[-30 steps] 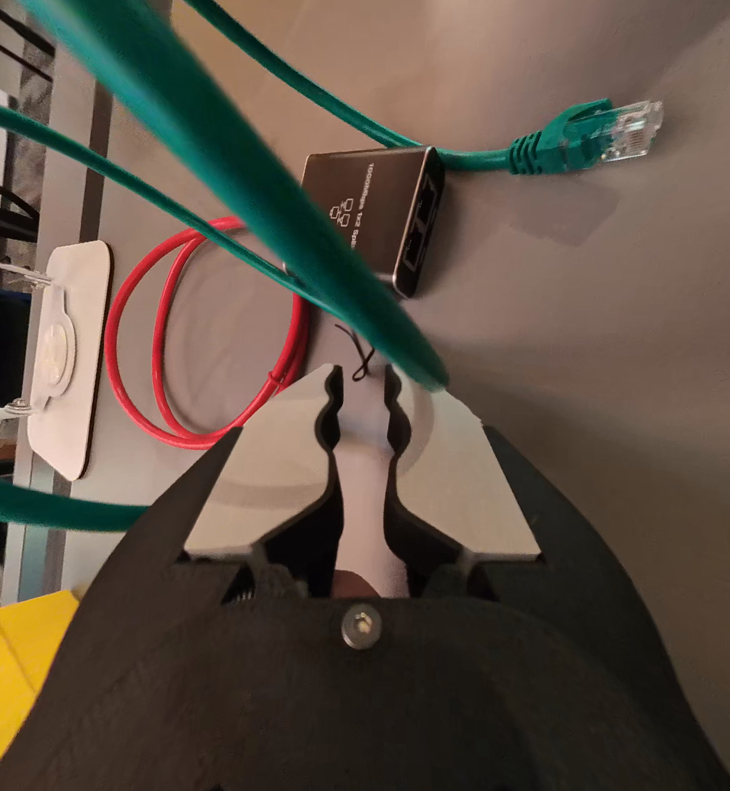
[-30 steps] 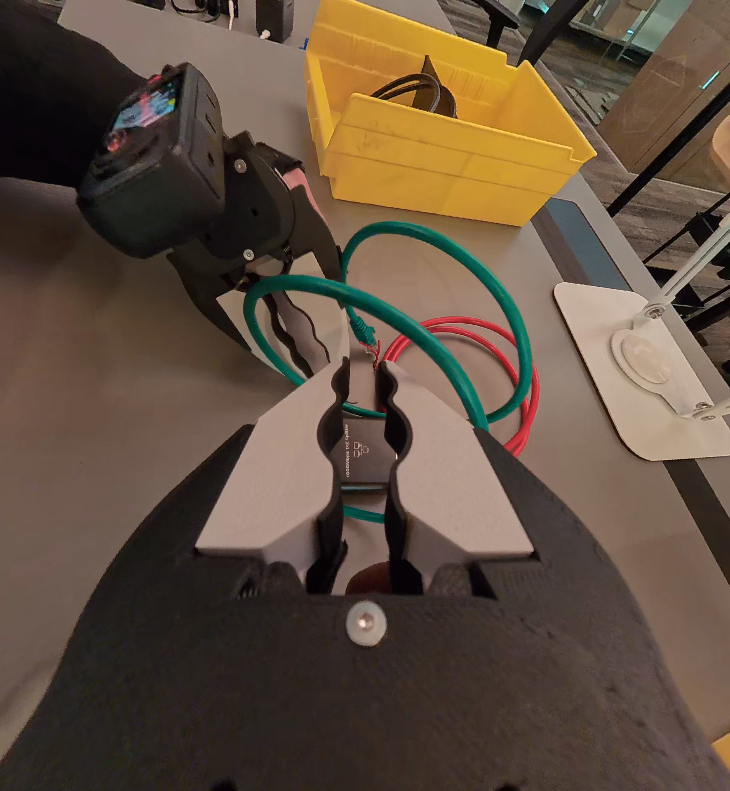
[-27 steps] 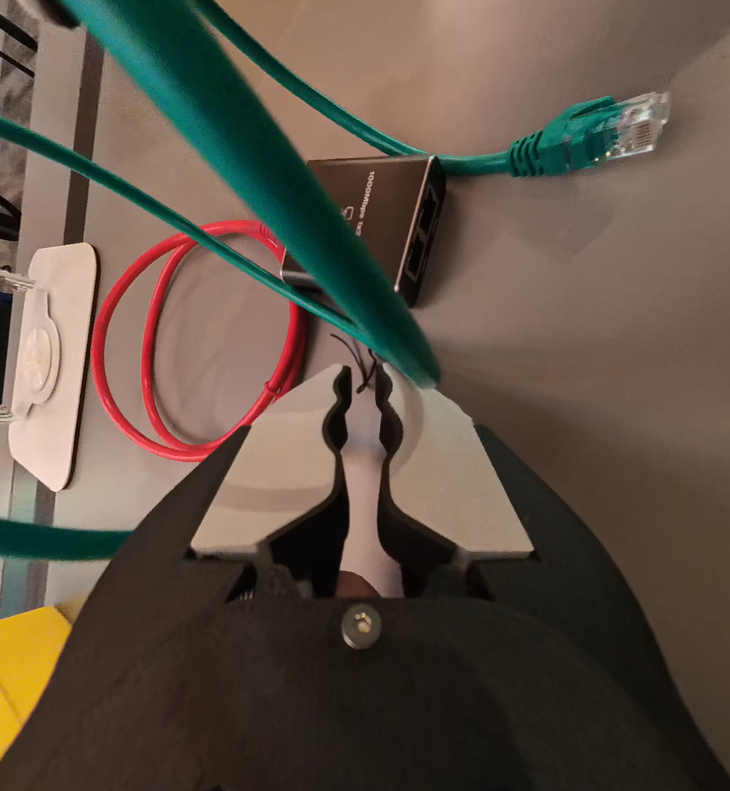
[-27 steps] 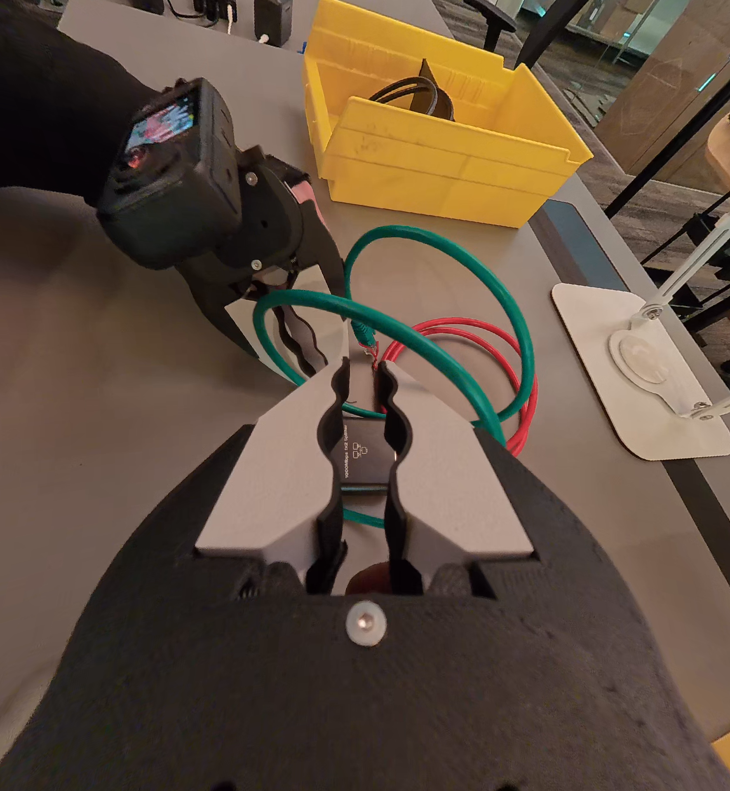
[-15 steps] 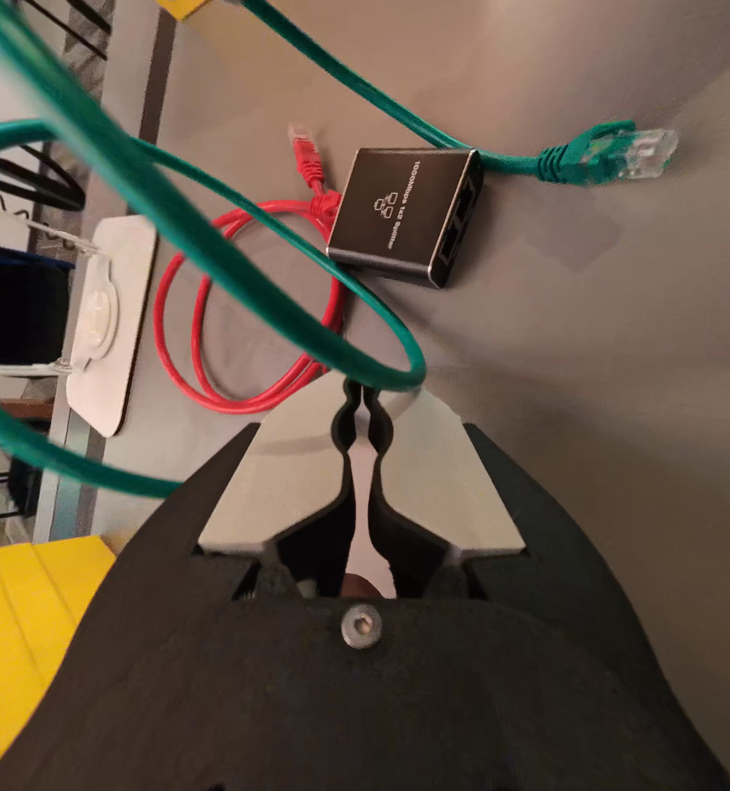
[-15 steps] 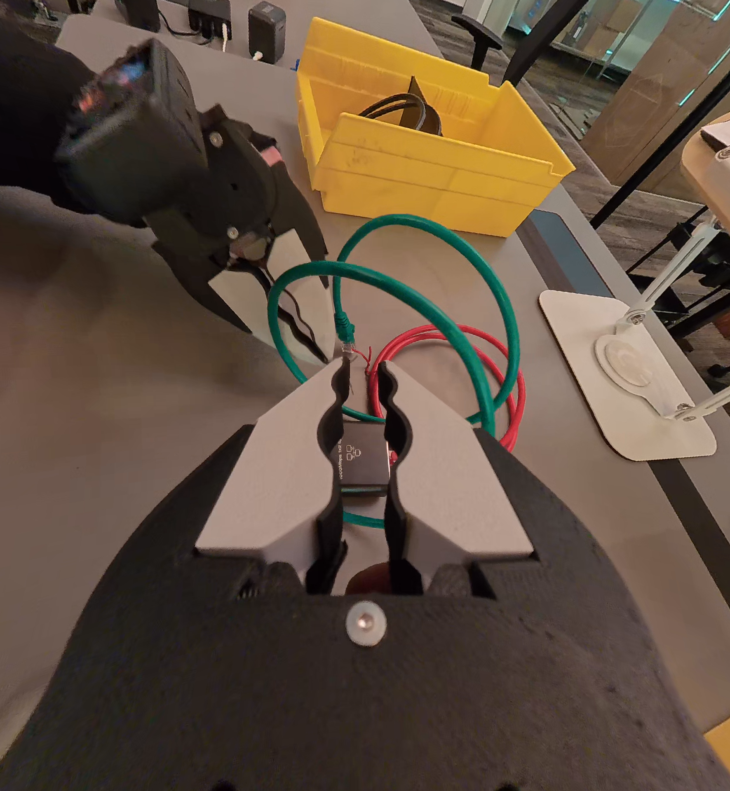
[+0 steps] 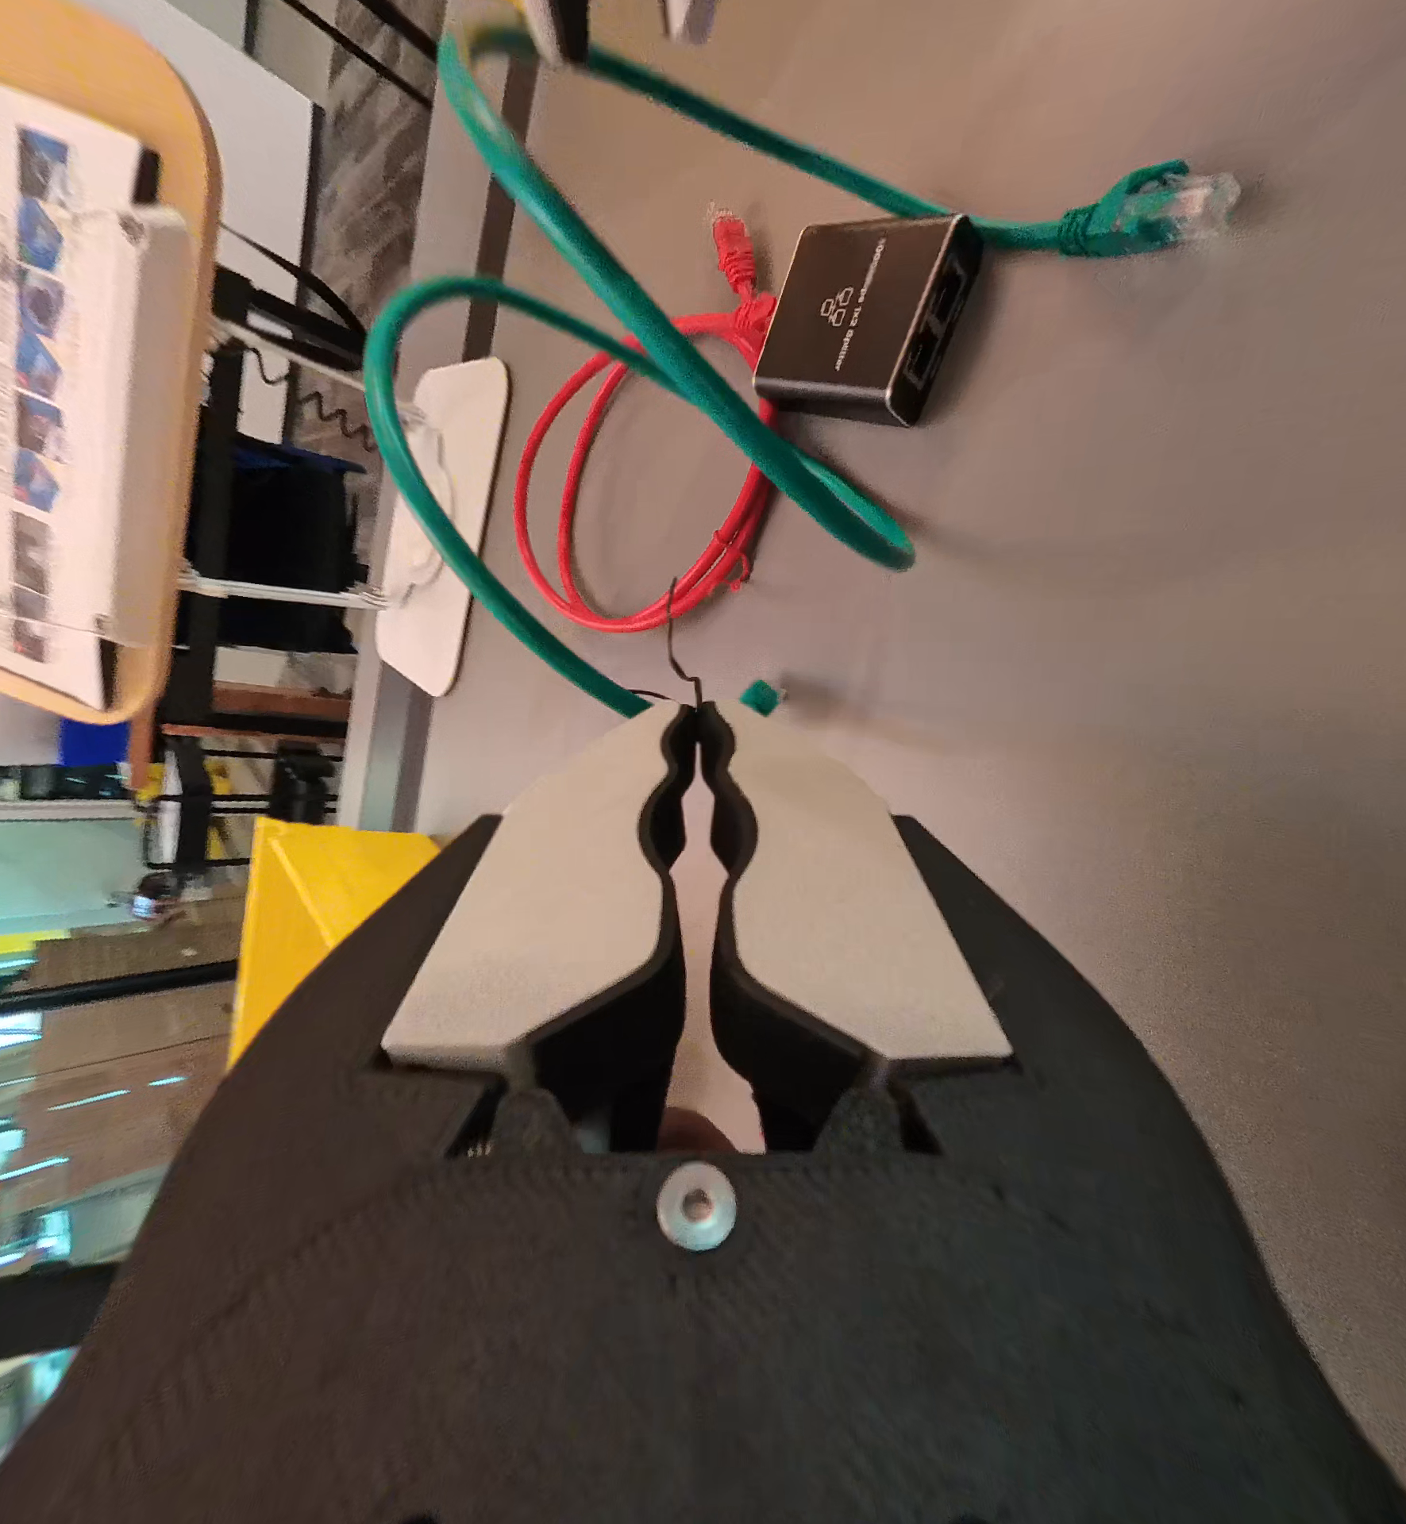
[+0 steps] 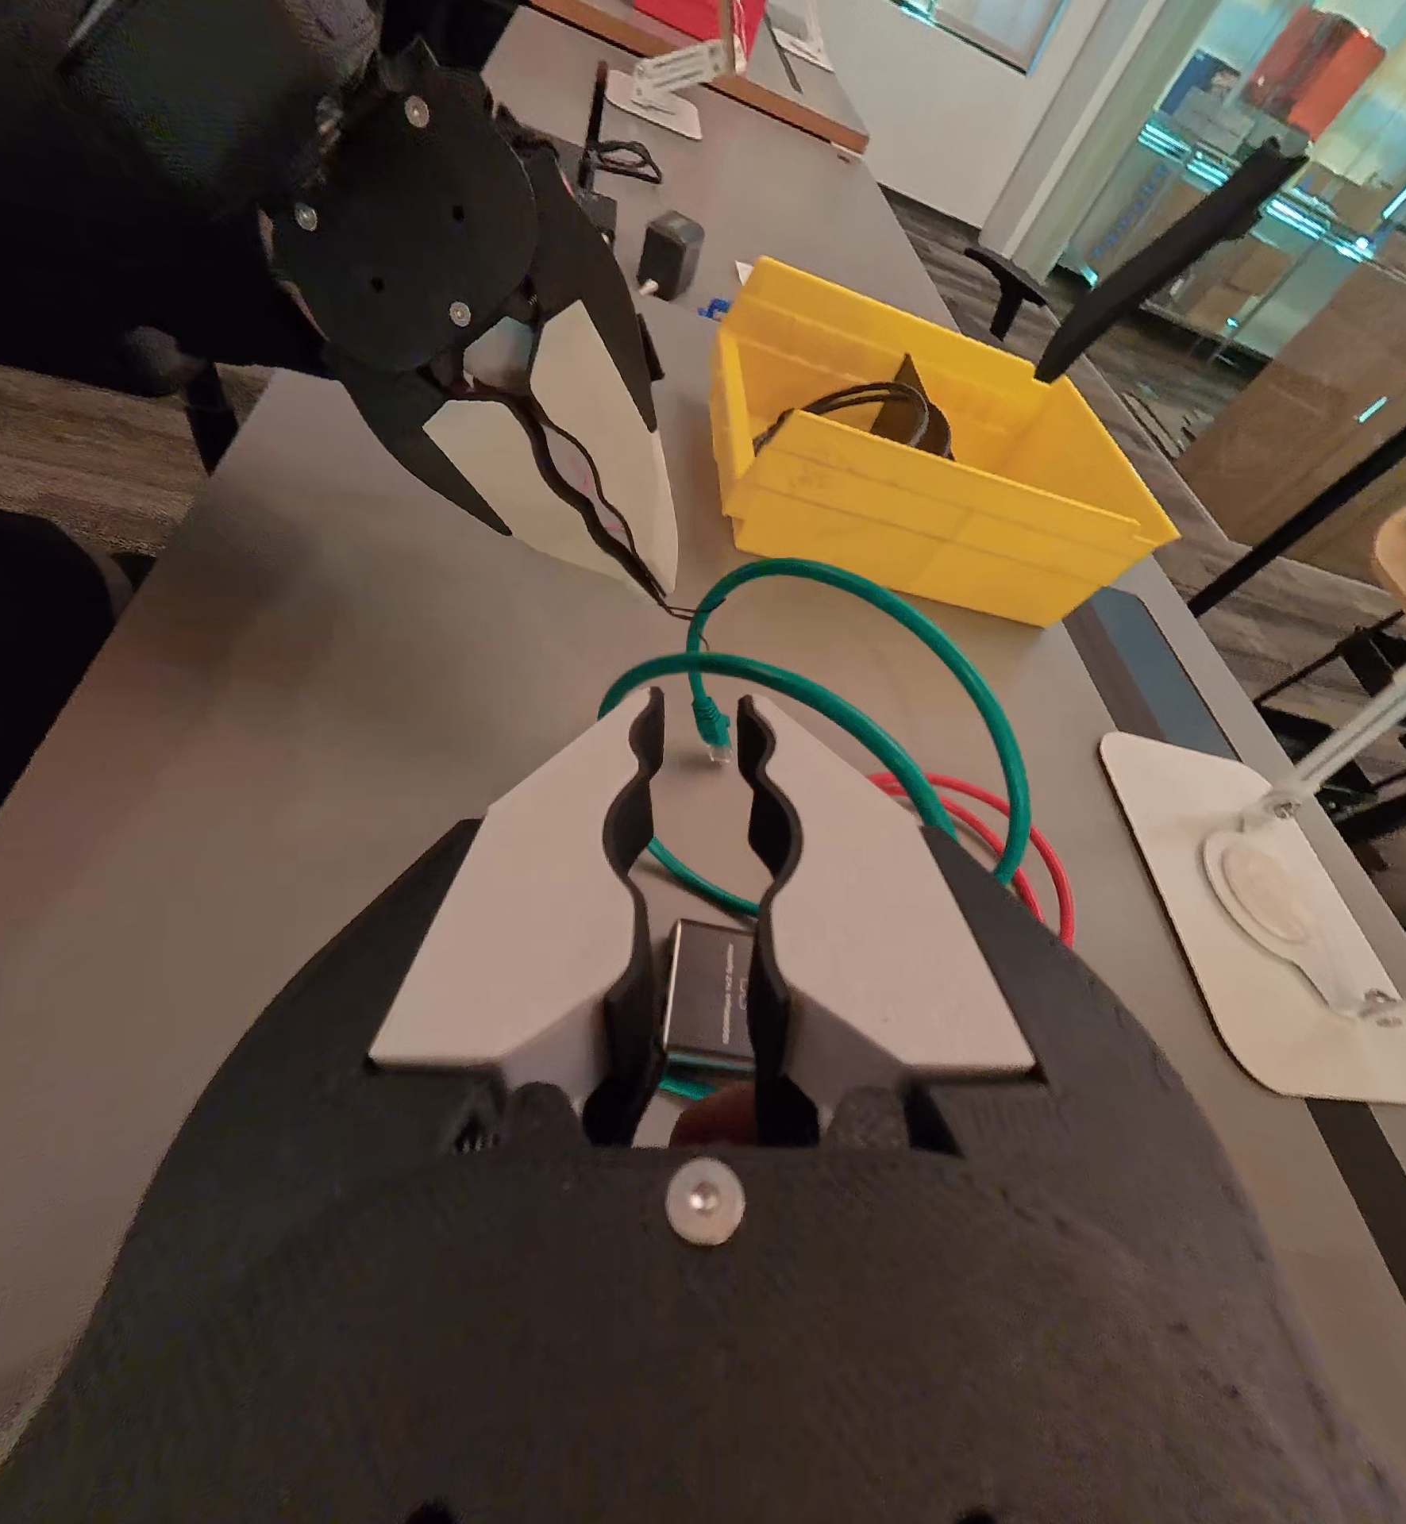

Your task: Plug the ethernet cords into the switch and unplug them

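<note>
I am at the start: none of the plugs I can see is in the switch (image 7: 848, 317). It lies flat on the counter (image 7: 1095, 660) in the upper right of the left wrist view, and the two holes on its side look empty.

The left gripper (image 7: 693, 711) has its jaws squeezed tight on a thin black tie (image 7: 674, 635). The tie runs up from the tips toward the green cord (image 7: 683, 363).

The right gripper (image 8: 699, 701) has its jaws apart and holds nothing. It hangs above the switch.

One green plug (image 7: 1161, 210) lies just beside the switch, in the upper right. The red cord (image 7: 567, 528) sits in a loop next to it.

Next, I think I must let go of the tie, pinch a plug by its back, and line it up straight with a hole.
</note>
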A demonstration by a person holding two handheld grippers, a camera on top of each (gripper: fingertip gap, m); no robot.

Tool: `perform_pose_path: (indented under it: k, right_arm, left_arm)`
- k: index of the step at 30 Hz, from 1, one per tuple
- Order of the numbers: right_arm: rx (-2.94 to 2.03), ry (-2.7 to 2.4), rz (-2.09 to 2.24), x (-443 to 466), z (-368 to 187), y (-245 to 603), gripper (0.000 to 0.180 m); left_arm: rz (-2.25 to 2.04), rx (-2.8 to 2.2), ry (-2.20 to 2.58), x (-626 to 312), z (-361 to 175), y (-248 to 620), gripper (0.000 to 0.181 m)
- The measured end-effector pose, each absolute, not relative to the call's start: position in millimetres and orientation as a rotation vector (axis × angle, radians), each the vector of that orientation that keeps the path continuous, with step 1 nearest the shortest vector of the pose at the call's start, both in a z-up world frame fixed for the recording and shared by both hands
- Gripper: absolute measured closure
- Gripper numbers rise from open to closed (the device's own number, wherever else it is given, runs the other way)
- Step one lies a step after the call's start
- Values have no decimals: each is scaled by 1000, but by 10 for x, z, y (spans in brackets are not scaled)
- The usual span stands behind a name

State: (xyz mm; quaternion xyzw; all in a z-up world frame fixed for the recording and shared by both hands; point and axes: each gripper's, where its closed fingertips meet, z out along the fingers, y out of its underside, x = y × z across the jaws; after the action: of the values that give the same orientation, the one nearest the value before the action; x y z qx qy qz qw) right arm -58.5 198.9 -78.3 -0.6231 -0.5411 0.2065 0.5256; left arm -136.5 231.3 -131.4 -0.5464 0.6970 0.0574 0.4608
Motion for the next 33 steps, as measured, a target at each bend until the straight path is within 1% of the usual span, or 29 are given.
perform_pose_path:
  k: [1,7,10,13,15,19,21,24,25,33]
  right_arm:
    - [-1477,-1301,502,-618,-766,1962,164]
    - [-1460,-1292,556,-797,-706,1875,163]
    - [-1477,-1290,565,-862,-740,1865,160]
    - [-1490,-1285,537,-890,-783,1893,154]
    - [-1497,-1296,482,-885,-839,1931,154]
    - [-1487,-1315,442,-894,-903,1947,158]
    - [-1472,-1314,417,-889,-892,1962,164]
    - [-1453,-1308,375,-864,-867,1994,178]
    - [-1442,-1308,379,-866,-852,1987,180]
    - [-1380,-1343,374,-869,-795,1922,180]
  left_arm:
    - [171,-1321,1722,-1377,-1267,2282,180]
    - [238,-1209,1728,-1330,-1009,2089,180]
    - [194,-1198,1717,-1280,-957,2021,180]
    - [88,-1209,1676,-1195,-890,1945,180]
    - [71,-1204,1666,-1152,-875,1920,180]
    - [48,-1185,1668,-1056,-883,1875,180]
    - [31,-1178,1661,-1016,-874,1865,180]
    - [5,-1177,1653,-978,-860,1857,180]
    - [5,-1179,1653,-975,-861,1862,180]
    - [-13,-1194,1637,-978,-845,1884,177]
